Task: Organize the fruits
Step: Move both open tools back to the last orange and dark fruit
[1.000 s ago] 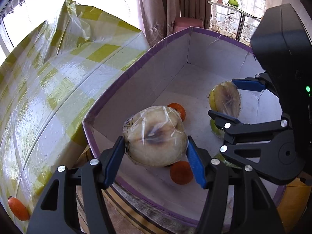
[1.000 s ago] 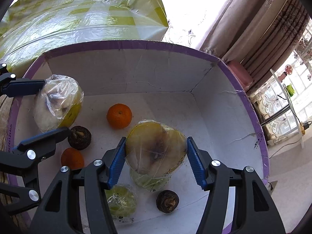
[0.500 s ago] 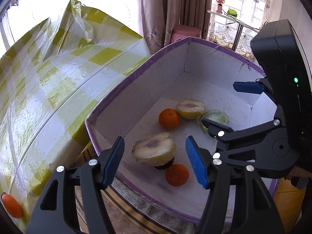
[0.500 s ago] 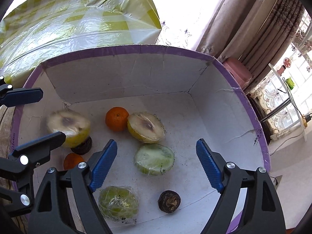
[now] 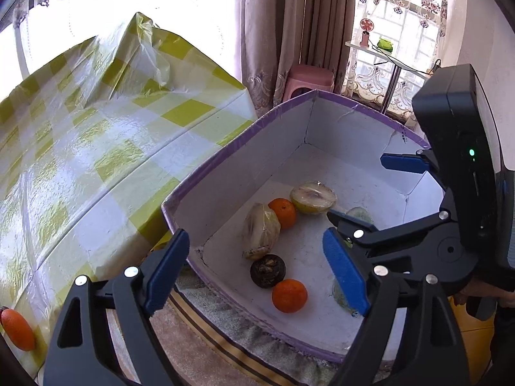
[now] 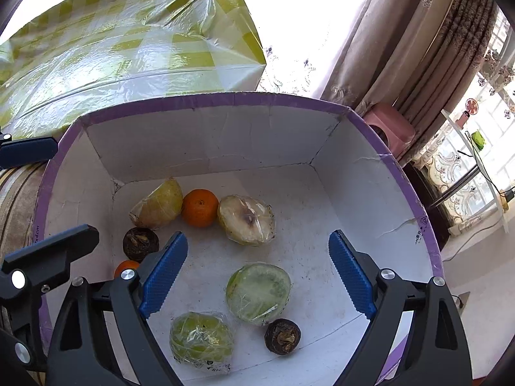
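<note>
Both grippers dropped their wrapped fruit halves into the box since a second ago; both sets of jaws were now empty and wide apart, pulled back above the rim.

Left wrist view: left gripper (image 5: 257, 273) hung over the near-left corner of the box (image 5: 231, 157). The wrapped half it let go (image 5: 260, 230) lay tipped on its side on the box floor, touching an orange (image 5: 283, 212). A dark round fruit (image 5: 267, 270) and a second orange (image 5: 289, 295) sat just in front of it. Right gripper (image 5: 370, 193) reached in from the right, jaws spread. One more orange (image 5: 17, 329) was outside the box, on the checkered table (image 5: 96, 148) edge at far left, so my read is the sorting wasn't finished.

Right wrist view: right gripper (image 6: 257, 273) was centred over the box (image 6: 386, 157). Its released half (image 6: 247, 220) lay cut face up beside the orange (image 6: 199, 207). Closer in: a green cut half (image 6: 258, 292), a wrapped green fruit (image 6: 202, 337), another dark fruit (image 6: 282, 336). Left gripper's arm (image 6: 42, 257) blocked the near-left corner, half hiding the second orange (image 6: 124, 267).

Obstacles: the tall box wall stood between the left gripper and the stray orange. Film wrap looked slippery.
</note>
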### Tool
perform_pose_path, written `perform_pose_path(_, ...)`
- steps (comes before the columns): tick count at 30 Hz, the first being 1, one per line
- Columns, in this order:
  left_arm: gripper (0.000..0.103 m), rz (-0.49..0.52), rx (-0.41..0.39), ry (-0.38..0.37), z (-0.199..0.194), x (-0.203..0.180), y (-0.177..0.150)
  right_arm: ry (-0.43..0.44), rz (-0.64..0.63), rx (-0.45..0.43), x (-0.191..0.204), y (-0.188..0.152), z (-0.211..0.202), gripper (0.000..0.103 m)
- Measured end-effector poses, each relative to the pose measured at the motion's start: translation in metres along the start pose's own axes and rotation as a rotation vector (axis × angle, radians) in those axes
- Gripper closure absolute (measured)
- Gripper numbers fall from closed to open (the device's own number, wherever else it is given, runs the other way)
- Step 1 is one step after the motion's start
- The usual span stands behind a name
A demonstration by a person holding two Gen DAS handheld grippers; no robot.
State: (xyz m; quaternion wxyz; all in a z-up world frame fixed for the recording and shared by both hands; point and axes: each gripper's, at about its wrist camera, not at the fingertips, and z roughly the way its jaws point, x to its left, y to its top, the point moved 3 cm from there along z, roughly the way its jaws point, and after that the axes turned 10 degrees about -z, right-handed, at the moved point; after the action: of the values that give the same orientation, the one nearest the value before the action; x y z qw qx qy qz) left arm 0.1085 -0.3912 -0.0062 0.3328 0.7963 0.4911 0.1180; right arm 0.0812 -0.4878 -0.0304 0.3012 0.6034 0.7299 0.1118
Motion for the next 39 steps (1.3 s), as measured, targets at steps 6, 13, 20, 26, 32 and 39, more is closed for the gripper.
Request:
perform_pose_path(6, 0.018, -0.081, -0.069, -0.005, -0.027, 0.019, 0.001, 0.004, 0.015, -0.046, 0.002, 0.007, -0.015, 0.017)
perform_pose_path(13, 0.018, -0.165, -0.143, 0.007, -0.062, 0.048, -0.007, 0.036, 0.012, -0.112, 0.015, 0.021, -0.033, 0.017)
perform_pose_path(20, 0.018, -0.257, -0.194, 0.01, -0.092, 0.079, -0.021, 0.114, -0.006, -0.179, 0.048, 0.035, -0.052, 0.017)
perform_pose_path(26, 0.018, -0.346, -0.247, 0.032, -0.122, 0.11, -0.039, 0.164, -0.052, -0.224, 0.088, 0.049, -0.068, 0.017)
perform_pose_path(32, 0.018, -0.472, -0.305, 0.075, -0.156, 0.15, -0.063, 0.234, -0.108, -0.239, 0.13, 0.057, -0.076, 0.017)
perform_pose_path(39, 0.025, -0.599, -0.313, 0.133, -0.181, 0.199, -0.089, 0.288, -0.189, -0.245, 0.172, 0.062, -0.083, 0.016)
